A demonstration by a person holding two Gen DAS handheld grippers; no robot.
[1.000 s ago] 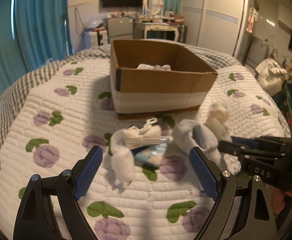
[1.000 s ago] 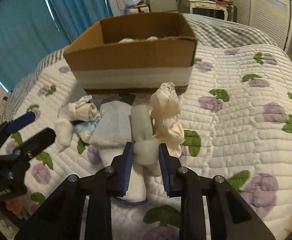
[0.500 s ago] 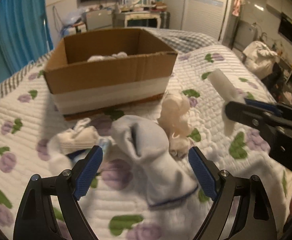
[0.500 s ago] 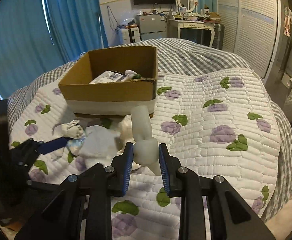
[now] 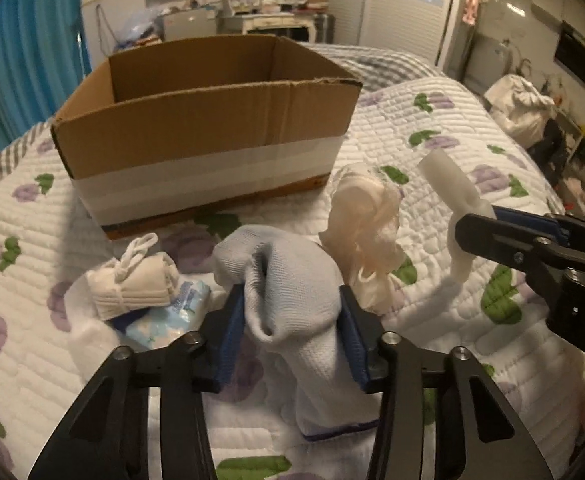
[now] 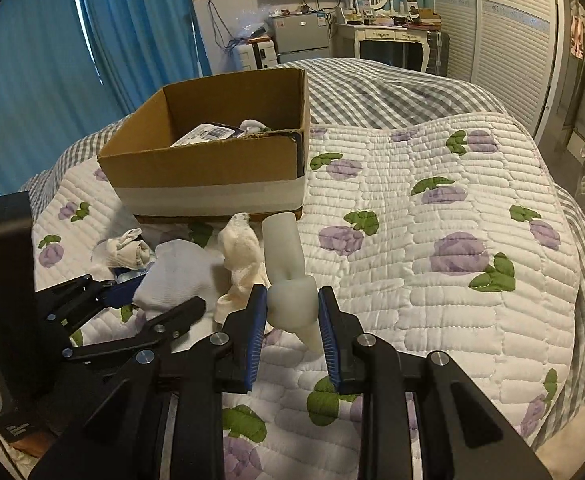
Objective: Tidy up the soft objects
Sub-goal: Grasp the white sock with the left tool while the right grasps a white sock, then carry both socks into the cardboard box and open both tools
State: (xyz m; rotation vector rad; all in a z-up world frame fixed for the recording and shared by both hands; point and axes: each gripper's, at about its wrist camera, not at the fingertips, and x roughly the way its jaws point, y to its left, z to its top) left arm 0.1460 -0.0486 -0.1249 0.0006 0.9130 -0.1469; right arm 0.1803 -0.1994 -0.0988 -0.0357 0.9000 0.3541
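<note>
— Any writing legible?
— Only a barcode label (image 6: pixel 211 133) on a packet inside the cardboard box (image 5: pixel 208 128); text too small to read. Partial white letters on each gripper body, unreadable.
— In the box?
— That packet, plus something white (image 6: pixel 252 125) beside it.
— Left gripper (image 5: pixel 291 330)?
— Clamped on the pale blue sock (image 5: pixel 292 280), box straight ahead of the fingertips, rolled white sock (image 5: pixel 132 284) and blue patterned packet (image 5: pixel 164 316) just left of them, cream lace bundle (image 5: pixel 366 228) ahead to the right.
— Right gripper (image 6: pixel 292 320)?
— Pinching a translucent white sock (image 6: pixel 288 276), lifted off the quilt (image 6: pixel 452 220), box beyond and left.
</note>
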